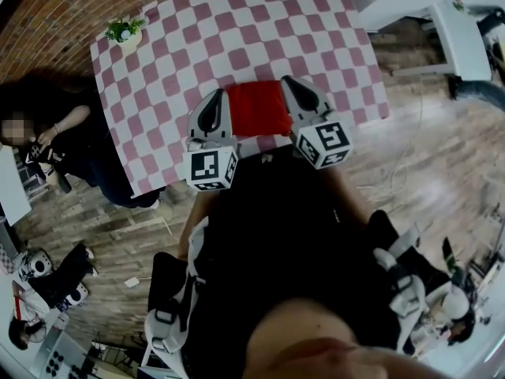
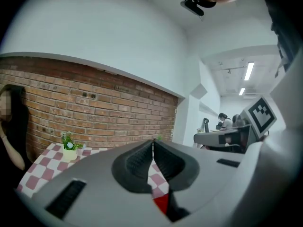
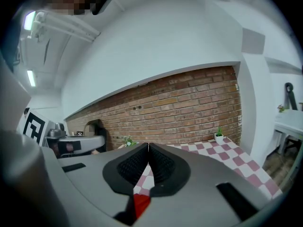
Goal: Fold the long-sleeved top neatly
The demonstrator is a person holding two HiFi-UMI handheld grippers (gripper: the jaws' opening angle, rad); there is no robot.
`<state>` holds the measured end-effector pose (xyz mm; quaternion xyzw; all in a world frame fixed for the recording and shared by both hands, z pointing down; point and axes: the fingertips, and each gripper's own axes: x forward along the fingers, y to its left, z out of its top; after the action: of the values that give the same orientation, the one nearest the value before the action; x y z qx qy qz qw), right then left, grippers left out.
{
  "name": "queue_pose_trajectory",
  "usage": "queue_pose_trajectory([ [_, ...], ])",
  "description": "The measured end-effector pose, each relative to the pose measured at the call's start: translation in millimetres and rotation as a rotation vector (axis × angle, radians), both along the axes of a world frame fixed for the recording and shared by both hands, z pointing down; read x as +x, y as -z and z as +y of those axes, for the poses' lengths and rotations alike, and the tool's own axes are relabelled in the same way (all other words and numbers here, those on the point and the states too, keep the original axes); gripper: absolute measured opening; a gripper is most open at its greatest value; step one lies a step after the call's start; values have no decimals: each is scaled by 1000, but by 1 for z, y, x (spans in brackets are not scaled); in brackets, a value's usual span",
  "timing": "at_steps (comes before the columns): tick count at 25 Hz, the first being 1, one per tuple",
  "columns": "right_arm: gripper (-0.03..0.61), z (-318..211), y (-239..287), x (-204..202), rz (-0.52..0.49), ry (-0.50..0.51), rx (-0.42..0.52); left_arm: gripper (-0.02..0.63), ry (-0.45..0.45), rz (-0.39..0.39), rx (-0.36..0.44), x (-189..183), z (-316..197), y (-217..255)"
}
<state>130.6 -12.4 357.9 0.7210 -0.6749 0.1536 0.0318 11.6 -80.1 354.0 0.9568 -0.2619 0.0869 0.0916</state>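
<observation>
Lying compactly folded on the tabletop [image 1: 237, 22], the long-sleeved top [image 1: 256, 107] is looking finished, the left tool [image 2: 152, 145] and right tool [image 3: 148, 148] hovering pressed together, empty.

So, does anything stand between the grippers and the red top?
Nothing visible. The red top lies bare on the table below the left gripper and right gripper; the potted plant sits off at a corner.

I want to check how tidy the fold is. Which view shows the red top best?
The head view: the red top shows nearly whole, a folded rectangle on the checked table. The left gripper view and the right gripper view each catch only a red sliver under the shut jaws.
</observation>
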Motion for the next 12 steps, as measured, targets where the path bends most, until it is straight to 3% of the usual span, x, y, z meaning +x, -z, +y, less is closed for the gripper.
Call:
queue_pose_trajectory([
  [6,11,-5,5,6,-5,38,6,11,39,-10,14,12,-7,3],
  [12,11,-7,-2,23,-7,12,-1,11,61,-12,17,24,-11,2],
])
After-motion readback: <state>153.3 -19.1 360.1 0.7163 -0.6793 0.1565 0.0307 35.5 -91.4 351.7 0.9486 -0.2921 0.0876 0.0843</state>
